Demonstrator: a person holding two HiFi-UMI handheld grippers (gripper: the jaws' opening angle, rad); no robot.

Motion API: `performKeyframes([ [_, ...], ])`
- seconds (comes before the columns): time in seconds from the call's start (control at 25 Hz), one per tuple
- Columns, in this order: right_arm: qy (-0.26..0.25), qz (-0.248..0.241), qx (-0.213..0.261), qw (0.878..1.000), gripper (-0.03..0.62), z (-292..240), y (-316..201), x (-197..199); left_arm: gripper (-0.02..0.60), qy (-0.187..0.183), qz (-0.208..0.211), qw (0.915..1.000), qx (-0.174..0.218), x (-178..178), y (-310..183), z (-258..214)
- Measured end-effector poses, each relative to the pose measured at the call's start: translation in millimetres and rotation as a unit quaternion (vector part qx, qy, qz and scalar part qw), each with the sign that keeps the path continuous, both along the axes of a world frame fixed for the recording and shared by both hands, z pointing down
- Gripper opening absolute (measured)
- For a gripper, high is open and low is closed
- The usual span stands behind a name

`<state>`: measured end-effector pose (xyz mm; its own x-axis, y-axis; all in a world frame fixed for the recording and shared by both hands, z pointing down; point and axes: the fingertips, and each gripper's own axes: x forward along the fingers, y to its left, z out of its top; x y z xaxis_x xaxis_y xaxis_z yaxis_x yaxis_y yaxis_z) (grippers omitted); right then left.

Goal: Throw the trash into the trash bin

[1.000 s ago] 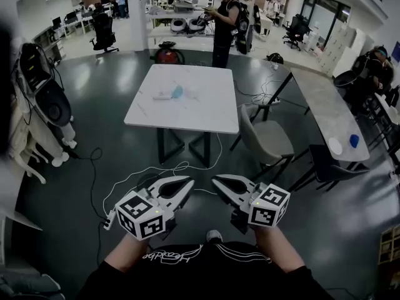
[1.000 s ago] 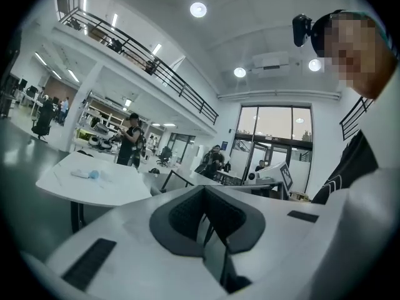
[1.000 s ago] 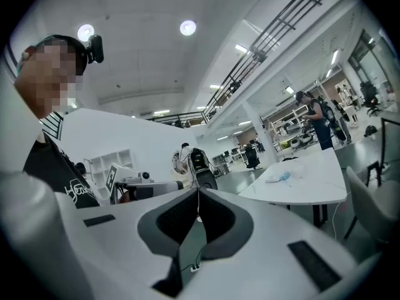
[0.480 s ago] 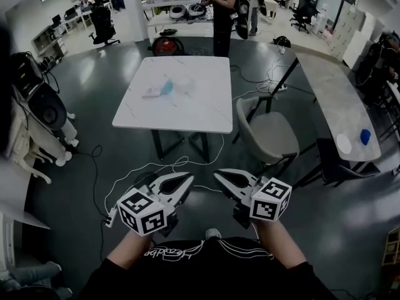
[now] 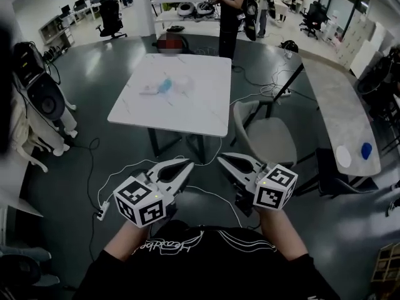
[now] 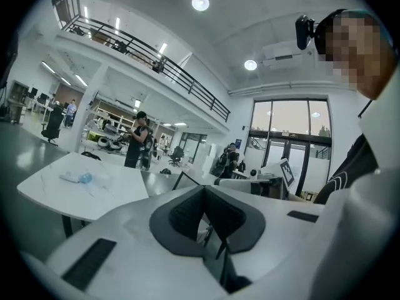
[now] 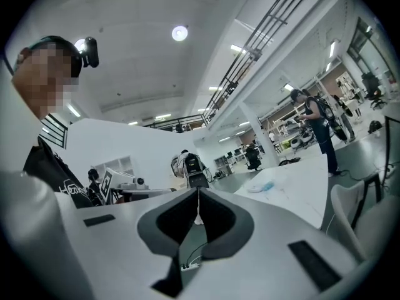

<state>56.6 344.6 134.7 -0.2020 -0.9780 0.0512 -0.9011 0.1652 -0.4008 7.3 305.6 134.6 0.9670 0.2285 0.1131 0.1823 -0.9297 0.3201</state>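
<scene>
The left gripper (image 5: 187, 164) and the right gripper (image 5: 222, 159) are side by side off the near edge of the table (image 5: 187, 114), each with its jaws pressed together on nothing. The trash (image 5: 164, 85), a blue and white clump, lies on the table's far left part. A chair (image 5: 267, 139) stands just right of the table.

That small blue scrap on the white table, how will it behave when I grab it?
The blue scrap looks small and crumpled, so it is probably light and soft, squashing under a pinch. It lies low on the smooth table, so a nudge may slide it rather than roll it. Material unclear from here.
</scene>
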Motion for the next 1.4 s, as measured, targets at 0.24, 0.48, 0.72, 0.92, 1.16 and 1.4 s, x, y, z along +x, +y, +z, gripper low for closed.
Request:
performKeyframes([
  [0.24,0.003,-0.03,-0.009,1.0,0.032,13.4,-43.0,9.1,0.005,-0.001,-0.031,0.9995,-0.008,7.1,-38.6,14.7],
  [0.48,-0.004,-0.044,-0.037,0.998,0.032,42.5,-111.6,32.6,0.005,-0.013,-0.052,0.9977,-0.042,30.4,-109.9,45.9],
  [0.72,-0.012,-0.035,-0.07,0.997,0.032,68.8,-193.2,81.5,0.005,-0.03,-0.048,0.9962,-0.066,82.8,-195.6,73.1],
  [0.92,-0.029,-0.029,-0.093,0.995,0.032,84.3,-270.6,121.0,0.005,-0.052,-0.042,0.995,-0.074,121.8,-270.9,88.1],
  [1.16,-0.041,-0.039,-0.109,0.992,0.032,99.2,-347.4,148.3,0.006,-0.07,-0.037,0.9946,-0.067,153.8,-337.3,105.4],
  [1.4,-0.065,-0.044,-0.124,0.989,0.032,120.8,-409.2,172.6,0.006,-0.087,-0.038,0.994,-0.054,176.5,-395.4,125.5],
])
